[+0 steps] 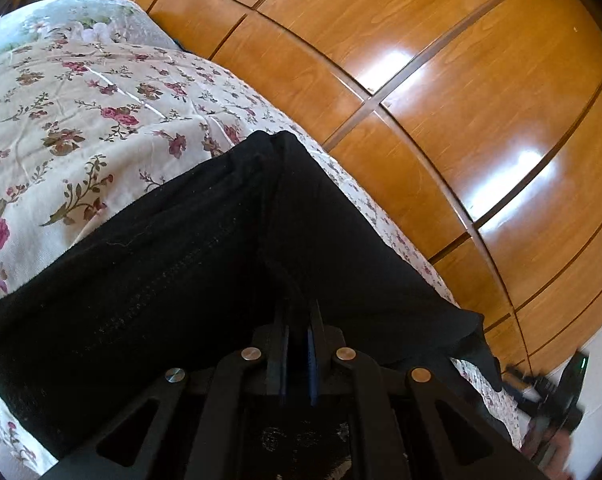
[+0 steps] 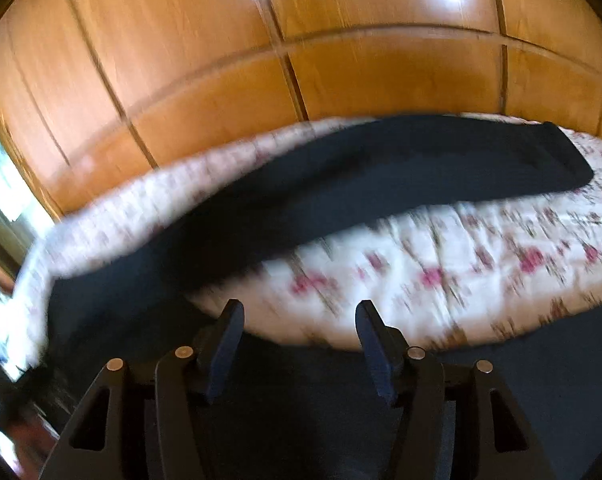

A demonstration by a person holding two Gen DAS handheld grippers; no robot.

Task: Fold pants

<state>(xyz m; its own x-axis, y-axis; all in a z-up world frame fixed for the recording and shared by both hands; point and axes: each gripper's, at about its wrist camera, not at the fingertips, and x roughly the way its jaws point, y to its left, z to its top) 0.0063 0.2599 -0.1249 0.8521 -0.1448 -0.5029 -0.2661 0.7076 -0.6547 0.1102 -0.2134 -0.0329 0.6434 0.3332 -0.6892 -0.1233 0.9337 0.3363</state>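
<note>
Left wrist view: the left gripper (image 1: 299,312), black with blue pads, sits at the bottom centre of the frame, its jaws clenched on a raised fold of the black fabric pants (image 1: 205,240); the cloth rises to a ridge that runs from the pads up to a peak at mid-frame, then falls away to the lower left and lower right; beneath it lies the cream bedspread printed with pink and maroon roses (image 1: 81,92), filling the left half of the frame; glossy orange-brown wooden wardrobe panels (image 1: 441,80) fill the upper right; a blurred dark object shows at the lower right edge, too indistinct to identify. Right wrist view, motion-blurred: the right gripper (image 2: 299,316) stands at the bottom centre, jaws released and apart, nothing between the pads; the pants (image 2: 381,168) stretch as a long dark band from the lower left to the upper right across the bedspread (image 2: 461,264), with more dark cloth below the fingers; the wardrobe panels (image 2: 221,60) occupy the upper half.
</note>
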